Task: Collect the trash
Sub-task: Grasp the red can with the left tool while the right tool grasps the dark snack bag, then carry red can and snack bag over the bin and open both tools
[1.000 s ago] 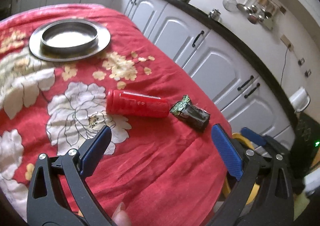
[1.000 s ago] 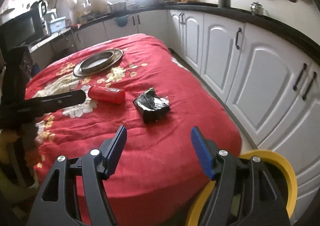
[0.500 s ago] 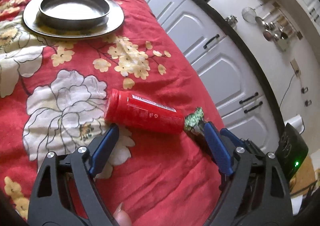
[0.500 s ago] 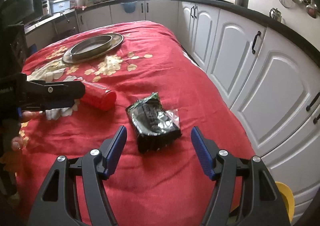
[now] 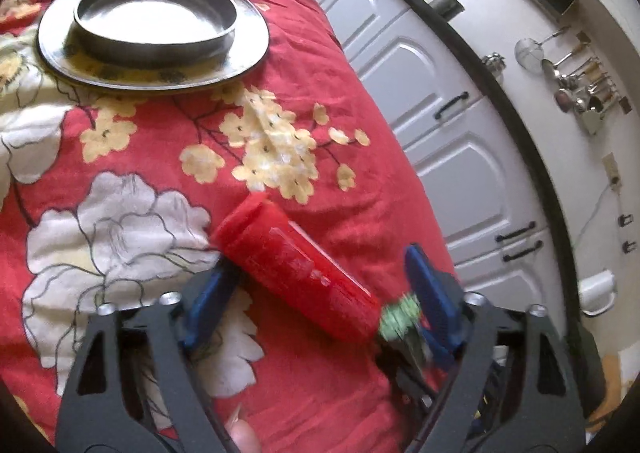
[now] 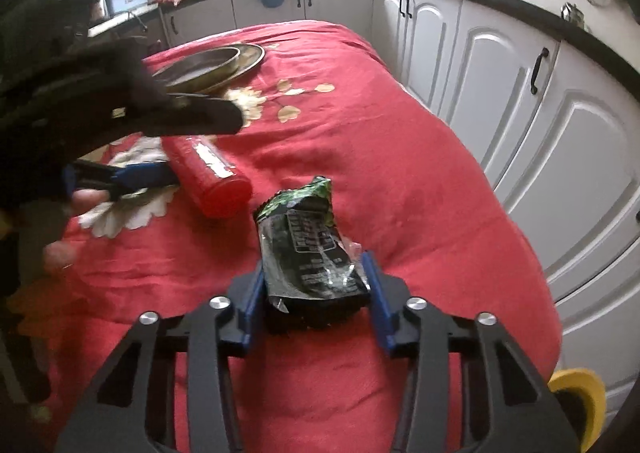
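Note:
A red can (image 5: 296,269) lies on its side on the red flowered tablecloth (image 5: 360,157). My left gripper (image 5: 320,297) straddles it, jaws closing. The left pad is at the can's side and the right pad stands off its end, so it is open. From the right wrist I see that gripper (image 6: 204,147) around the can (image 6: 212,177). Just right of the can lies a black and green wrapper (image 6: 308,249), its green corner (image 5: 400,317) showing in the left wrist view. My right gripper (image 6: 316,293) is closing on it, and both blue pads touch its crumpled sides.
A steel plate (image 5: 248,65) with a steel bowl (image 5: 156,21) on it sits at the far end of the table. White cabinets (image 6: 520,101) run close along the table's right edge. A yellow object (image 6: 576,389) is low beside the table. A person's finger (image 6: 84,197) holds the left gripper.
Both grippers came forward and down onto the table. The left jaws narrowed around the red can. The right jaws went from wide open to closing against the wrapper, which has bunched up.

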{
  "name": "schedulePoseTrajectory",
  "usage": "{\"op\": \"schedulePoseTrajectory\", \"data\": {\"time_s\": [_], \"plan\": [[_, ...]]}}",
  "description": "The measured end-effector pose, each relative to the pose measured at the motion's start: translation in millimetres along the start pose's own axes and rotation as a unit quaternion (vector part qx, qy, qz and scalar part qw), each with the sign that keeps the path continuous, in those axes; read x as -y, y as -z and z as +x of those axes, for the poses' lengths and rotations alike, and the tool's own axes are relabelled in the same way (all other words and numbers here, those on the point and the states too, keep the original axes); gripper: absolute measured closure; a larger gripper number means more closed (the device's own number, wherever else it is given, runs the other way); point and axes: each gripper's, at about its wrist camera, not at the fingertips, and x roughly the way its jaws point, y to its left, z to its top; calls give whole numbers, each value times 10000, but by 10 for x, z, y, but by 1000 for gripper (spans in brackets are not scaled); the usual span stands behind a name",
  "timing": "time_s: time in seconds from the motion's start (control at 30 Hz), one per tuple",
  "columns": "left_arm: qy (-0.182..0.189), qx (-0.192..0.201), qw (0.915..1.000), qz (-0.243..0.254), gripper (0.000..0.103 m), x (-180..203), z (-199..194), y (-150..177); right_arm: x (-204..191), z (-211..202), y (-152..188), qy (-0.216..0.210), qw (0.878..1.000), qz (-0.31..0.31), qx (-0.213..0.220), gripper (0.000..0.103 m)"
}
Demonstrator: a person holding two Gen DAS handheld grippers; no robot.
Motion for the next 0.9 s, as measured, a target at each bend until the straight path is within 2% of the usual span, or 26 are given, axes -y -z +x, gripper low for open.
{"op": "schedulePoseTrajectory", "data": {"time_s": [0.07,0.1,0.23,0.43,0.9], "plan": [[-169,74,9998,69,52,1,18,6,-8,-85,87,-158,9997,188,41,65],[-269,104,9995,111,63,1,21,10,-18,-129,128,-216,9994,245,63,65],[-371,161,9986,333,65,11,9,27,-70,-341,281,-334,9986,383,173,66],[-313,195,9976,593,72,71,-55,86,-26,-666,427,-313,9969,599,398,66],[104,294,9888,1462,78,568,-300,416,342,-1274,635,104,9908,1028,874,66]]}}
